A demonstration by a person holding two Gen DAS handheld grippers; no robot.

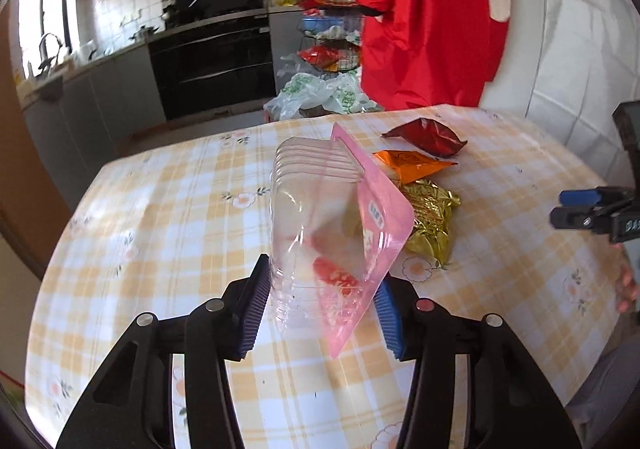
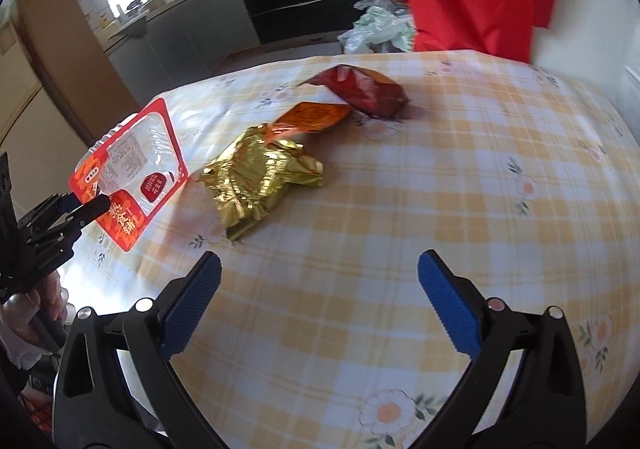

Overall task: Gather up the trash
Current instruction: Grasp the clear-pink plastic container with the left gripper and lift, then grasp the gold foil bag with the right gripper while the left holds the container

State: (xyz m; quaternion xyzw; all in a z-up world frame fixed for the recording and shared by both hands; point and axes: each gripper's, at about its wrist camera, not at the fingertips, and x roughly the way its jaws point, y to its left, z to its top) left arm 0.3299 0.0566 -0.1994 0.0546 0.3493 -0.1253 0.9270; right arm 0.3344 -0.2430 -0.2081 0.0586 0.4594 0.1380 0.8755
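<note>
Yellow-checked floral tablecloth (image 2: 400, 209) covers table; kitchen counter, black oven (image 1: 212, 61) beyond. Left gripper (image 1: 320, 313) clamped on clear plastic tray (image 1: 320, 217) with red-printed film lid, lifted off cloth. Right gripper (image 2: 320, 301) jaws apart, nothing between. Ahead of it: gold foil wrapper (image 2: 256, 181), orange packet (image 2: 316, 117), dark red wrapper (image 2: 364, 89). Red cloth (image 1: 432, 17) hangs behind.

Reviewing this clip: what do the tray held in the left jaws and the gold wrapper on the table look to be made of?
Tray: thin clear moulded plastic, glossy; you see through its ribbed walls, and a printed film lid covers its top. Gold wrapper: metallised foil or foil-look film, judging by sharp creases and mirror-like glints; which one is unclear. Tablecloth: looks like wipeable vinyl, with a faint sheen.
</note>
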